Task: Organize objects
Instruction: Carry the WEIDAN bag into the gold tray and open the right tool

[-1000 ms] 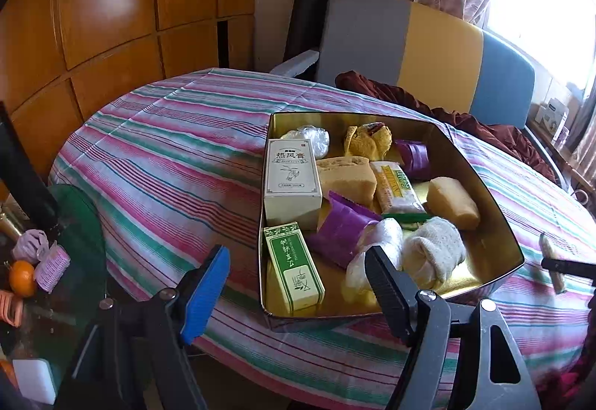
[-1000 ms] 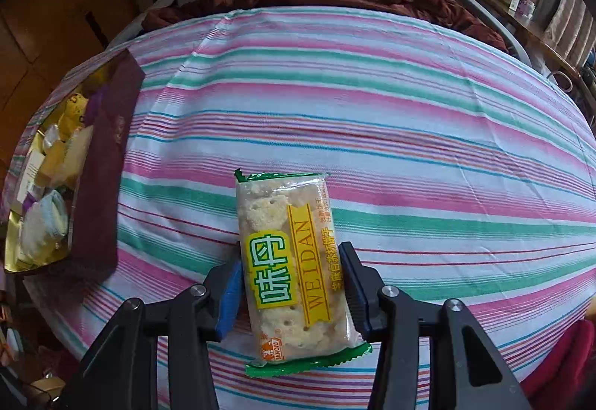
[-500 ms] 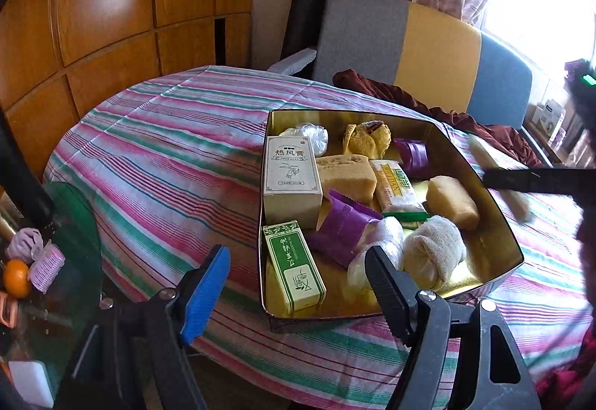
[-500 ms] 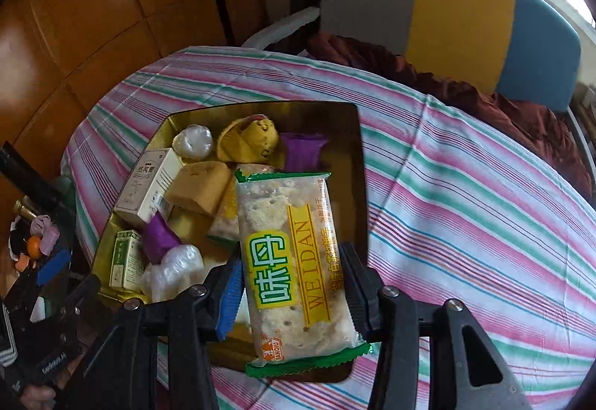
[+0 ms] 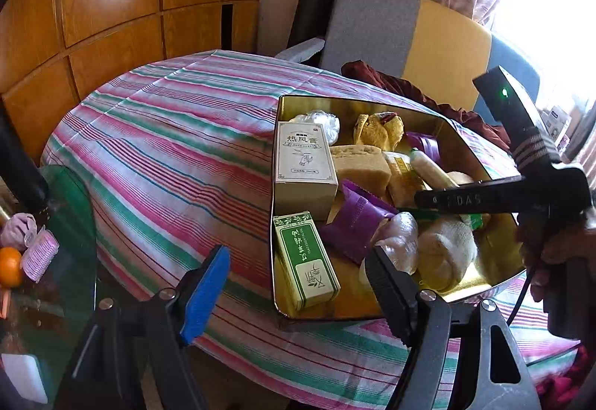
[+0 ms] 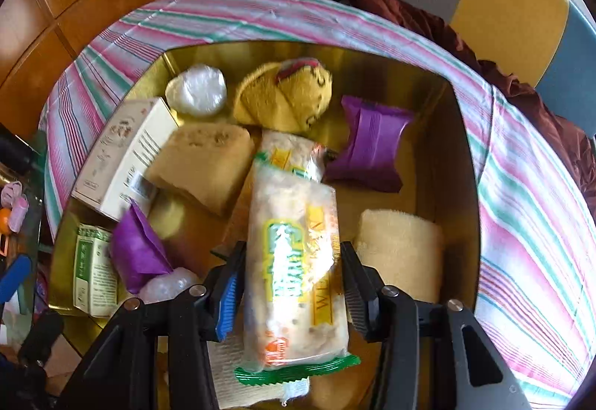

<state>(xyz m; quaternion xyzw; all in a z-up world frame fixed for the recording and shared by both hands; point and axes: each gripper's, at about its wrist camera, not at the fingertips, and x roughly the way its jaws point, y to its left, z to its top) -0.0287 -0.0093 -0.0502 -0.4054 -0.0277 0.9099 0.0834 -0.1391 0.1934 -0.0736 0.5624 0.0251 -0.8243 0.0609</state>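
Right gripper (image 6: 288, 283) loose around our clear cracker packet (image 6: 294, 261) over gold metal tin (image 6: 462, 156); left gripper (image 5: 298, 283) spread, empty.

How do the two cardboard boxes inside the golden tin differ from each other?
In the left wrist view, the white box is larger and pale cream with dark print; the green box is smaller and narrower, with a green label. The white box lies further back along the left wall of the tin; the green box lies in the near left corner. Both lie flat, printed face up, against that wall.
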